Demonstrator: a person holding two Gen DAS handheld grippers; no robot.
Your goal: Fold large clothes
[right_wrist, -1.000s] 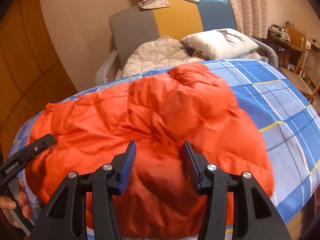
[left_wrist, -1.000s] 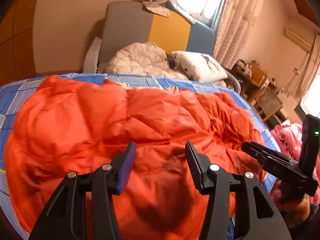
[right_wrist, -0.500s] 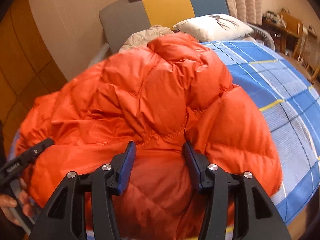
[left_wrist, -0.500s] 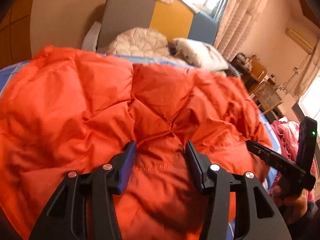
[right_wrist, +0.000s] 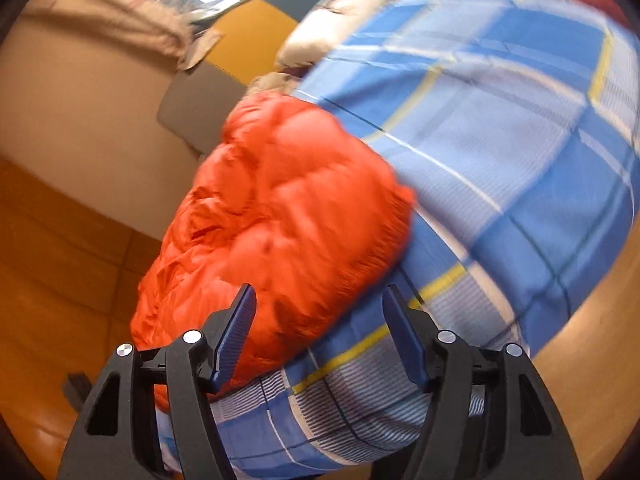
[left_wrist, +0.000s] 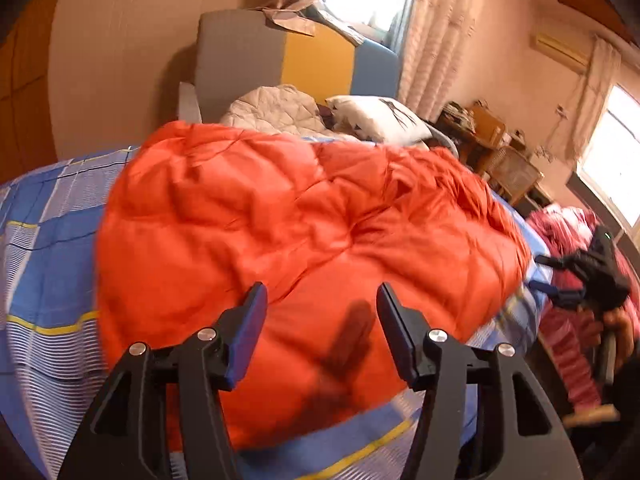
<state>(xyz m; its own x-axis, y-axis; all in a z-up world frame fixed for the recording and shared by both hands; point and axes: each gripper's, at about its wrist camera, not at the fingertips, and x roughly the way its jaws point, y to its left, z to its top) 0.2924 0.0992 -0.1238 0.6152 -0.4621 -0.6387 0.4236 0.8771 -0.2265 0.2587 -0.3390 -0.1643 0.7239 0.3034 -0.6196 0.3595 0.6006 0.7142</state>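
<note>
While both tongs (left_wrist: 320,320) (right_wrist: 318,320) spread empty, orange jacket (left_wrist: 304,232) heaped, bed's (right_wrist: 500,152) checked edge bare alongside.

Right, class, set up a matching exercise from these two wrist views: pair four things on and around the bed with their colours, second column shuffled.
Things:
1. puffy down jacket
2. checked bed sheet
3. quilted coat by the headboard
4. middle panel of the headboard

Colours:
A. yellow
B. blue with white and thin yellow lines
C. orange-red
D. pale beige

Pairs: 1-C, 2-B, 3-D, 4-A
</note>
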